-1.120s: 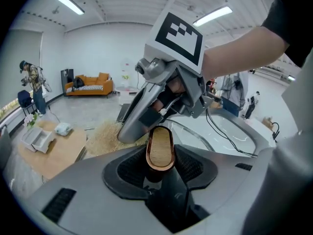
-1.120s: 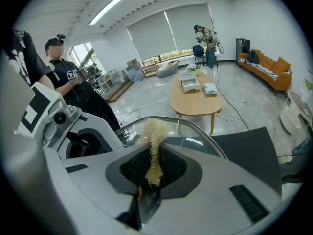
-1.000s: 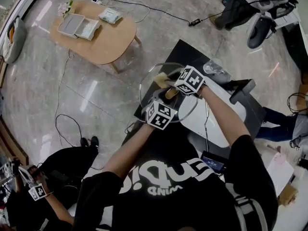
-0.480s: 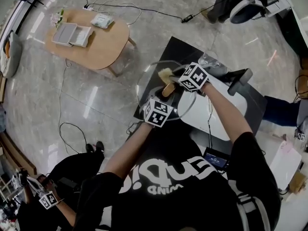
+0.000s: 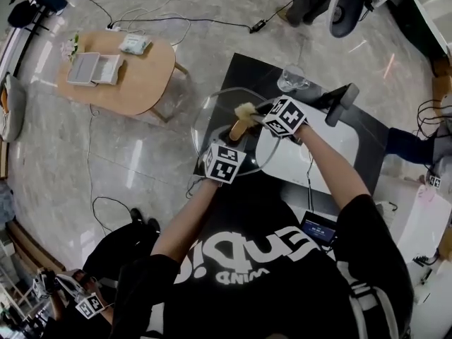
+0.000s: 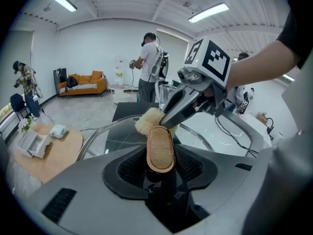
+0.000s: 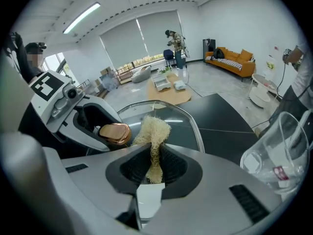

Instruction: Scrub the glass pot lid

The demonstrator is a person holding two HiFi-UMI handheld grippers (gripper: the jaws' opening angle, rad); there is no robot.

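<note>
Centre of head view: left gripper (image 6: 160,163) clamped on knob (image 6: 160,143), steadying glass lid (image 5: 208,122). Right gripper (image 7: 154,163), jaws pinching scrubber (image 7: 154,129), had swept it across glass past knob. Scrubbing judged mid-stroke.

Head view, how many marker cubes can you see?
3. The left cube sits on the left claw, the right cube on the right claw, and a third cube is at bottom left with another person. A small marked thing at the right edge may be a fourth.
</note>
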